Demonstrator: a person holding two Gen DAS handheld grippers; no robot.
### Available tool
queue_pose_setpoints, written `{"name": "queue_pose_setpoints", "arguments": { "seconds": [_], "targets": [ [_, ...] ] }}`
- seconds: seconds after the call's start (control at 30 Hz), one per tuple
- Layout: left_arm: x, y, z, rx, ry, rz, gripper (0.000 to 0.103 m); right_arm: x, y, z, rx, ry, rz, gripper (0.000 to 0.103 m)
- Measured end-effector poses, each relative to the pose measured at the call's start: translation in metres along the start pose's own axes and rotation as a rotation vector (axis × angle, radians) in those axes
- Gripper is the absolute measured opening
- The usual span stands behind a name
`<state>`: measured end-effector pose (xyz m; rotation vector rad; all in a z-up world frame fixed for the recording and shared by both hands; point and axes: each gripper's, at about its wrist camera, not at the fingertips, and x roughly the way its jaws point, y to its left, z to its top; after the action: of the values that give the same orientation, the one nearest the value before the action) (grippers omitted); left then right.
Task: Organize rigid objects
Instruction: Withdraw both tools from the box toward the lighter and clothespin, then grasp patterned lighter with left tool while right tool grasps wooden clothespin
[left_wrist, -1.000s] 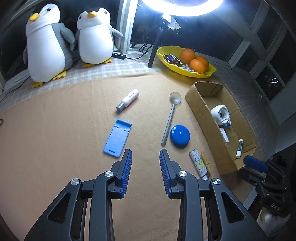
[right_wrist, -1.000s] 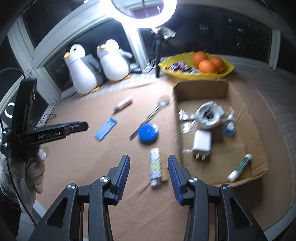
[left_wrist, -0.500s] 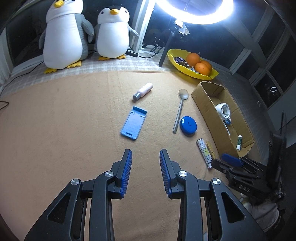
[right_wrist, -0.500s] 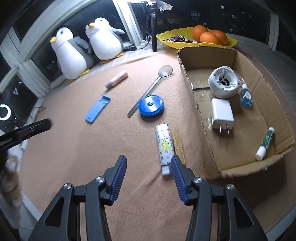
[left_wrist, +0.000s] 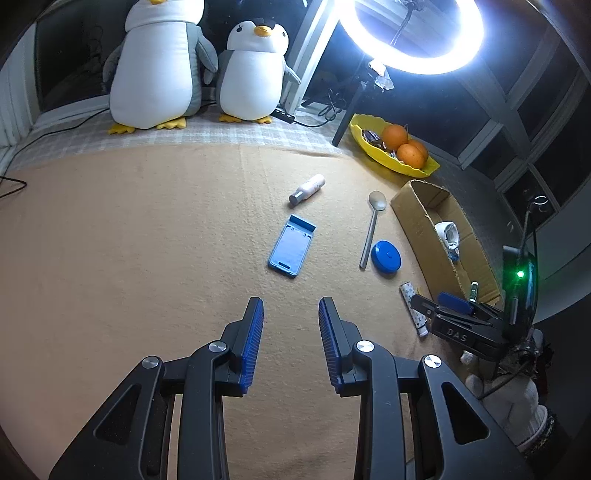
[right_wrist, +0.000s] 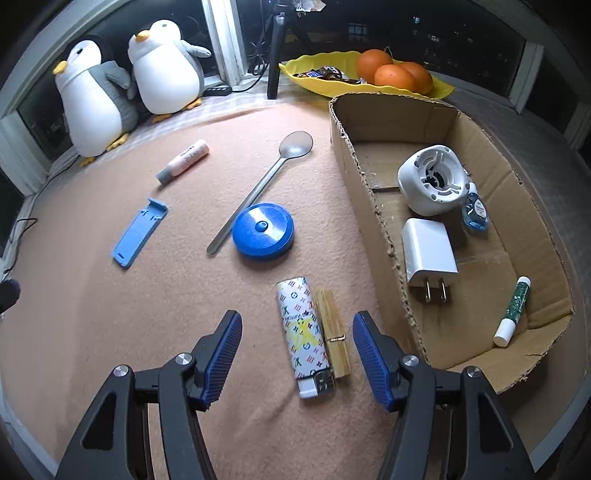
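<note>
On the tan cloth lie a patterned lighter (right_wrist: 303, 336) with a wooden clothespin (right_wrist: 334, 334) touching its right side, a blue round case (right_wrist: 263, 230), a spoon (right_wrist: 263, 184), a blue phone stand (right_wrist: 138, 232) and a pink tube (right_wrist: 183, 161). My right gripper (right_wrist: 297, 328) is open, its jaws on either side of the lighter and clothespin. My left gripper (left_wrist: 291, 319) is open and empty above bare cloth, short of the phone stand (left_wrist: 291, 245). The right gripper also shows in the left wrist view (left_wrist: 439, 306).
A cardboard box (right_wrist: 373, 206) at right holds a white round part (right_wrist: 432, 179), a charger (right_wrist: 428, 251), a small blue bottle (right_wrist: 475, 210) and a green stick (right_wrist: 513, 312). A yellow fruit dish (right_wrist: 439, 90), two plush penguins (right_wrist: 162, 62) and a ring light stand (left_wrist: 345, 114) are at the back.
My right gripper has moved forward and down, opened wider, and now straddles the lighter and clothespin. My left gripper has pulled back and up, away from the phone stand.
</note>
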<state>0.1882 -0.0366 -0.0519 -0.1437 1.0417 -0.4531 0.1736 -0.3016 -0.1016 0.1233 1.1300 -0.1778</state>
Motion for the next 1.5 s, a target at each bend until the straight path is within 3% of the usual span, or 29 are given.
{"name": "queue_pose_setpoints", "arguments": {
  "seconds": [0.2,0.5,0.63,0.87,1.0,1.1,1.13,1.33,1.5],
  "targets": [
    [-0.003,-0.005,-0.002,0.023,-0.014,-0.010,0.030,0.007,0.012,0.000,0.005,0.025,-0.076,0.059],
    [-0.008,-0.005,-0.002,0.030,-0.023,-0.023,0.030,0.020,0.019,-0.003,0.132,0.071,-0.190,0.060],
    [-0.011,-0.006,-0.004,0.040,-0.026,-0.025,0.030,0.026,0.013,-0.002,0.156,0.089,-0.200,0.062],
    [-0.013,-0.007,-0.004,0.044,-0.032,-0.028,0.030,0.025,0.027,0.001,0.105,0.125,-0.016,0.069],
    [-0.014,-0.006,-0.004,0.036,-0.042,-0.033,0.030,0.018,0.040,-0.005,0.065,0.142,0.145,0.068],
    [-0.016,-0.002,-0.004,0.024,-0.050,-0.029,0.030,0.012,0.046,-0.010,0.034,0.156,0.323,0.066],
    [-0.015,-0.001,-0.004,0.020,-0.051,-0.026,0.030,0.009,0.047,-0.011,0.025,0.161,0.351,0.061],
    [-0.003,0.003,-0.011,0.002,-0.015,-0.014,0.029,-0.005,0.042,-0.014,-0.029,0.140,0.315,0.052],
    [0.027,-0.023,-0.023,0.034,0.060,-0.042,0.028,-0.009,0.034,-0.020,-0.088,0.134,0.278,0.037]
  ]
}}
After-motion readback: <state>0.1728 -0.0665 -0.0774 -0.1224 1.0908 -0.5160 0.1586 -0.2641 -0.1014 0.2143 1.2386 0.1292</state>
